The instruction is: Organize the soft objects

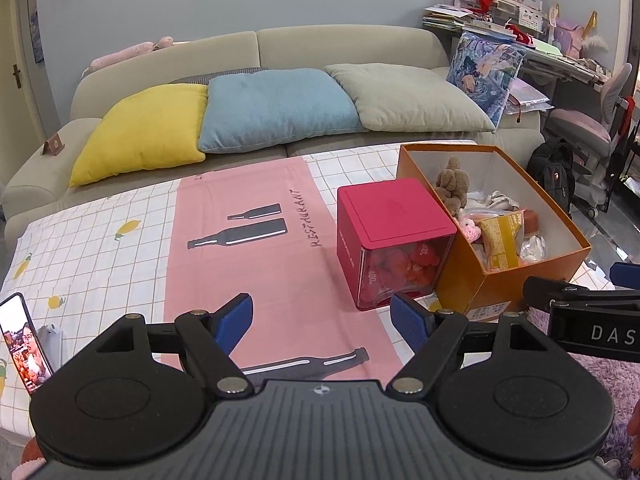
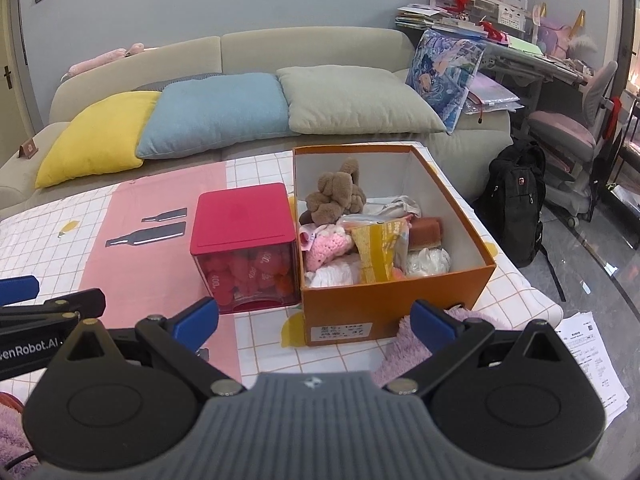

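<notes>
An orange cardboard box (image 2: pixel 384 308) stands open on the table, filled with soft things: a brown plush toy (image 2: pixel 336 196), a pink crocheted piece (image 2: pixel 326 246), white cloth and a yellow packet (image 2: pixel 376 254). The box also shows in the left wrist view (image 1: pixel 460 280). A red cube container (image 2: pixel 244 248) with red soft pieces inside stands touching its left side. My right gripper (image 2: pixel 316 320) is open and empty, just in front of the box. My left gripper (image 1: pixel 322 318) is open and empty over the pink cloth, left of the red cube (image 1: pixel 390 240).
A purple fluffy item (image 2: pixel 412 344) lies at the table's near edge under my right gripper. A phone (image 1: pixel 24 344) stands at the near left. A sofa with yellow, blue and grey cushions (image 2: pixel 216 112) lies behind the table. A black backpack (image 2: pixel 516 200) and papers sit on the floor at right.
</notes>
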Demonstrator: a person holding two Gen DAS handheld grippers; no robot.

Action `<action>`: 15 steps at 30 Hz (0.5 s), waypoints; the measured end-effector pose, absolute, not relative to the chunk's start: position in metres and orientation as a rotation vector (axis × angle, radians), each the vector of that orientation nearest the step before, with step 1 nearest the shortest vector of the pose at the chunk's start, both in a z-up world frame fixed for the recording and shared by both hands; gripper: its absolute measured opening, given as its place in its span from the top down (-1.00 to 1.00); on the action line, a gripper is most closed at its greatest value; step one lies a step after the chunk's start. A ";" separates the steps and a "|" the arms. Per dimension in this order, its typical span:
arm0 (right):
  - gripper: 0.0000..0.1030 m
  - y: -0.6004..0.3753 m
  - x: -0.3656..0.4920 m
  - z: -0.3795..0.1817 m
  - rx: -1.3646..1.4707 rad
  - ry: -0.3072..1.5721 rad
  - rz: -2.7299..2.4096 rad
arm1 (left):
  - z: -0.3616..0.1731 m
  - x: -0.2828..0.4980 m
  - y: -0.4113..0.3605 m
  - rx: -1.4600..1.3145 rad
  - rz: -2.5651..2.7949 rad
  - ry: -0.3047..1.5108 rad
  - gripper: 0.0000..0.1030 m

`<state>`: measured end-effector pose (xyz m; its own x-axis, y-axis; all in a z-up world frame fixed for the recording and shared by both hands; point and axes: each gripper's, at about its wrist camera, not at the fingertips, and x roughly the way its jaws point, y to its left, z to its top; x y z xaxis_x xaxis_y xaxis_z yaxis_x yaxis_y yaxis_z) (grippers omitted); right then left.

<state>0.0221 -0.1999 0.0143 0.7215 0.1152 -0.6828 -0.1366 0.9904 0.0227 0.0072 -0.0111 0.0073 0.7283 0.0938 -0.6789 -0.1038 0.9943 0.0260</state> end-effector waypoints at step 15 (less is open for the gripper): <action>-0.94 -0.202 0.024 0.015 -0.023 0.753 0.141 | 0.011 0.006 -0.008 -0.039 0.081 0.733 -0.78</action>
<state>0.0240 -0.2023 0.0149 0.7209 0.1197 -0.6826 -0.1361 0.9902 0.0299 0.0061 -0.0085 0.0106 0.7405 0.0596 -0.6694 -0.0872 0.9962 -0.0078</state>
